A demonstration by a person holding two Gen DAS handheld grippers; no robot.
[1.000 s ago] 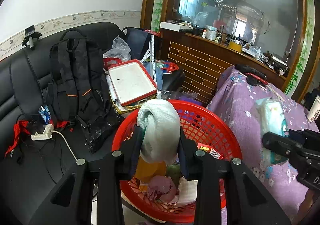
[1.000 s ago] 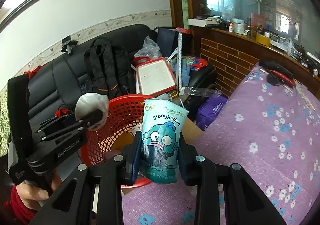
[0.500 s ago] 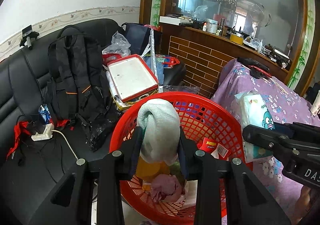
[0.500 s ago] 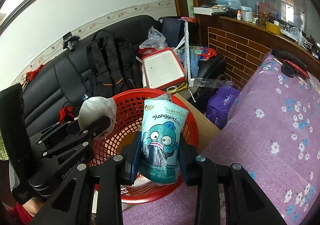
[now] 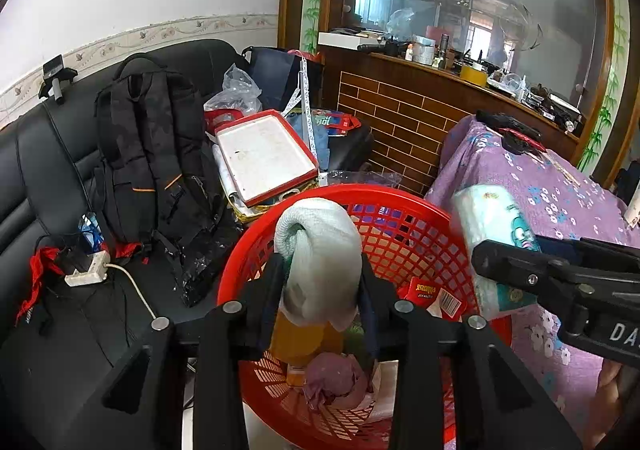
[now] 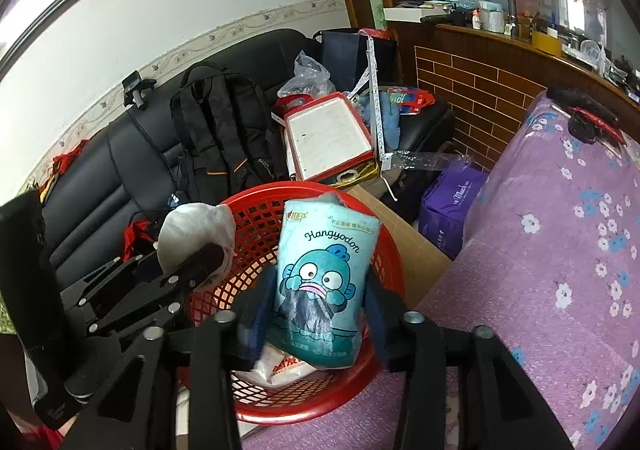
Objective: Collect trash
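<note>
Above the red basket [image 6: 384,246], both grippers have just been opening. Left gripper [image 5: 320,282] still pinches a white cloth wad [image 5: 320,246]; right gripper [image 6: 320,314] stands slack around the teal tissue pack [image 6: 324,274], gaps showing beside both pads.

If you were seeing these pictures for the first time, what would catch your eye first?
The red basket, already partly full of rubbish, sits in the middle between a black sofa and a purple flowered cloth. Over it, the left gripper holds a white cloth bundle. The right gripper has a blue cartoon tissue pack between its jaws, which have just been opening and now stand clear of its sides.
</note>
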